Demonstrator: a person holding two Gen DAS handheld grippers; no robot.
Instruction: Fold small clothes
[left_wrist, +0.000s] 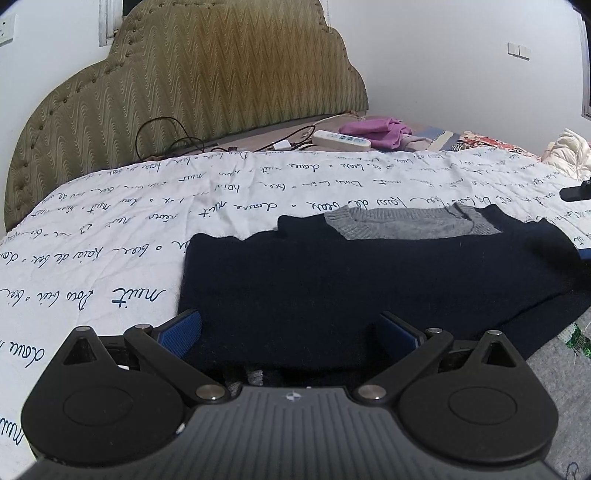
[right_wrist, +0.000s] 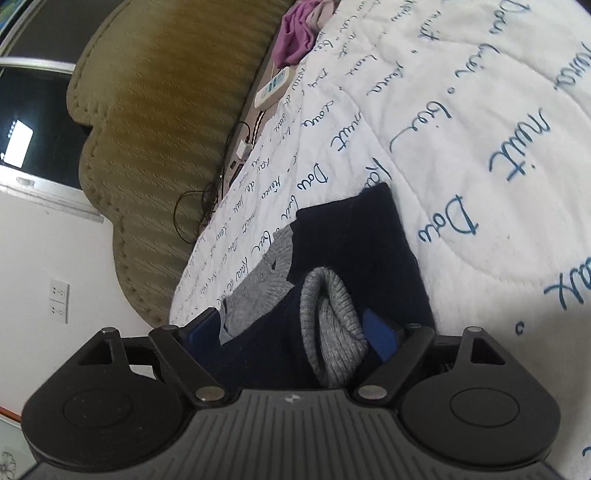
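A small navy sweater (left_wrist: 369, 273) with a grey collar (left_wrist: 406, 223) lies on the white quilt with blue script (left_wrist: 147, 229). My left gripper (left_wrist: 291, 328) is open, its blue pads on either side of the sweater's near edge. In the right wrist view the same sweater (right_wrist: 354, 236) lies ahead with a grey ribbed cuff (right_wrist: 332, 321) between the blue pads (right_wrist: 380, 332). My right gripper (right_wrist: 291, 330) is open wide around the cuff and navy sleeve. Part of the right gripper (left_wrist: 574, 192) shows at the right edge of the left view.
A padded olive headboard (left_wrist: 192, 81) stands at the far end. A white power strip (left_wrist: 341, 140), black cables (left_wrist: 166, 136) and a purple garment (left_wrist: 376, 129) lie near it. Grey knit fabric (left_wrist: 557, 373) lies at the lower right.
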